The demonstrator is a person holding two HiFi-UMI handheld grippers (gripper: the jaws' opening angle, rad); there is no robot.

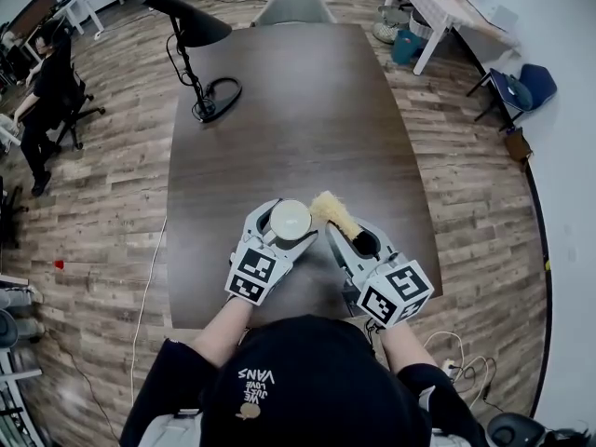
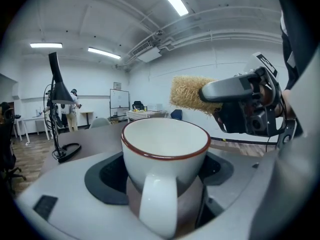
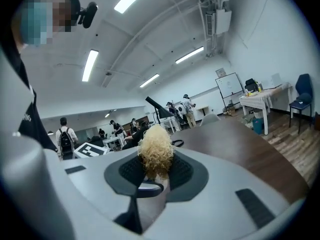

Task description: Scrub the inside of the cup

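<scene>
Head view: desk lamp [image 1: 197,28] well beyond cup [image 1: 290,220] and brush [image 1: 331,210]

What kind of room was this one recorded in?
Likely an open-plan office or lab: a long dark wooden table with a black desk lamp, a whiteboard by the far wall, and people around other desks.

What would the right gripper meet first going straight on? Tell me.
Nothing close: the right gripper, shut on the brush, points past the cup in the left gripper. Its line looks free over the table, toward the distant lamp, though depth is unclear.
</scene>
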